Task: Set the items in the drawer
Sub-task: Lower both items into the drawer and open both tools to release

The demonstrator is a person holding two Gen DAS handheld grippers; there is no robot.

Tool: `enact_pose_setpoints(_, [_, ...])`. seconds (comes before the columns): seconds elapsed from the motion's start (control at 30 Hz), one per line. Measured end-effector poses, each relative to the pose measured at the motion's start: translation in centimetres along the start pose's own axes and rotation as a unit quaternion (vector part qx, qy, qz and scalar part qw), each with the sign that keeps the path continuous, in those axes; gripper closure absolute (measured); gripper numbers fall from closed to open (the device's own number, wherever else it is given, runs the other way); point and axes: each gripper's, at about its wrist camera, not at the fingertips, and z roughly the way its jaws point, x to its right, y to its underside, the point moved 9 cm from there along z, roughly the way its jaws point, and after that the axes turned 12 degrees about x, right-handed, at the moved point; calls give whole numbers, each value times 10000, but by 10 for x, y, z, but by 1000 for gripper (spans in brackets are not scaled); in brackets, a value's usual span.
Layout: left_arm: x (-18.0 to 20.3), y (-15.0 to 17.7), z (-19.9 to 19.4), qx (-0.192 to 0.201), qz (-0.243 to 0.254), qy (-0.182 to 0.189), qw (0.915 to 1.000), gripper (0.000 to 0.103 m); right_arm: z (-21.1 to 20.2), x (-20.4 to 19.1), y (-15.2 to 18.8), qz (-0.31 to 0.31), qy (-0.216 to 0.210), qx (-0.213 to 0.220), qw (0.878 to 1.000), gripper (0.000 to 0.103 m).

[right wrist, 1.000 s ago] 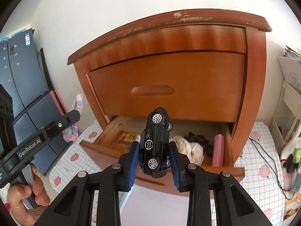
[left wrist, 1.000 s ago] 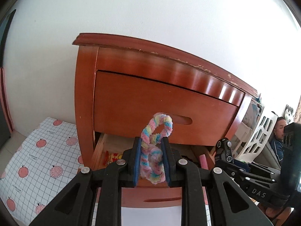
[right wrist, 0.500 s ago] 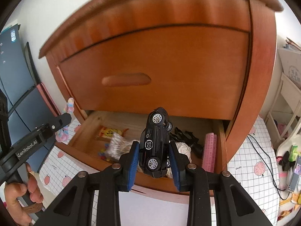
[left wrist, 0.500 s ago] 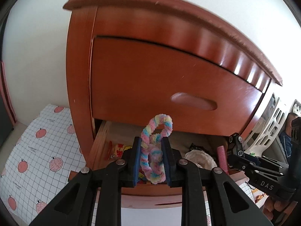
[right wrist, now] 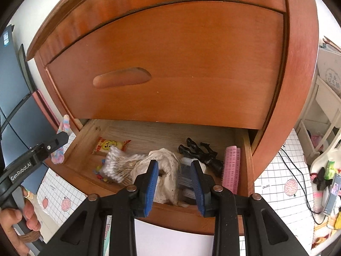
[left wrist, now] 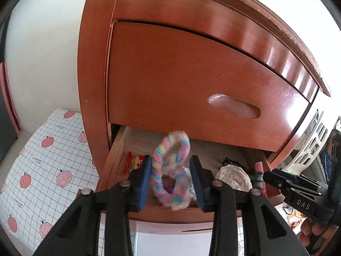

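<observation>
The lower drawer point(left wrist: 110, 162) of a brown wooden nightstand stands pulled out. My left gripper point(left wrist: 170, 181) is open above its front left part; a pastel twisted rope loop point(left wrist: 170, 170), blurred, hangs loose between the pads. My right gripper point(right wrist: 174, 183) is open over the drawer's point(right wrist: 247, 160) middle front. A streaky dark-grey blur point(right wrist: 186, 177), apparently the black toy car, lies just inside the right pad, over the drawer's contents. From the right wrist, the left gripper point(right wrist: 36, 160) and the rope point(right wrist: 58, 155) show at the drawer's left corner.
Inside the drawer lie a yellow snack packet point(right wrist: 108, 145), a bag of cotton swabs point(right wrist: 119, 164), a white lace cloth point(right wrist: 168, 166), a black figure point(right wrist: 198, 151) and a pink hair roller point(right wrist: 231, 166). The upper drawer point(right wrist: 170, 64) is closed close overhead. A checked mat point(left wrist: 42, 160) covers the floor.
Both grippers moved forward and down over the open drawer. The left jaws have spread and the rope has come loose. The toy car has left the right gripper's grip.
</observation>
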Motion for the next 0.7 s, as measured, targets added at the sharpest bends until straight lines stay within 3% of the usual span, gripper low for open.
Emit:
enact_pose_setpoints(0.13, [0,1,-4,23,13,-10,10000,40,0,0,1,-21,0,-20,10000,58])
enact_pose_setpoints(0.33, [-2,4,-9,13,-43,-33,10000,23,1,0,5,29,0,-22,10000,36])
enact_pose_setpoints(0.5, [-1,9,-9,-14,-57,-85,9999,21,-1,-1,7,18,3,-1,10000,20])
enact_pose_setpoints(0.63, [-2,9,-15,70,10,-113,9999,9,-2,-1,7,14,21,37,10000,6])
enact_pose_setpoints(0.7, [-4,8,-17,154,15,-170,9997,8,-3,-1,7,11,11,57,10000,2])
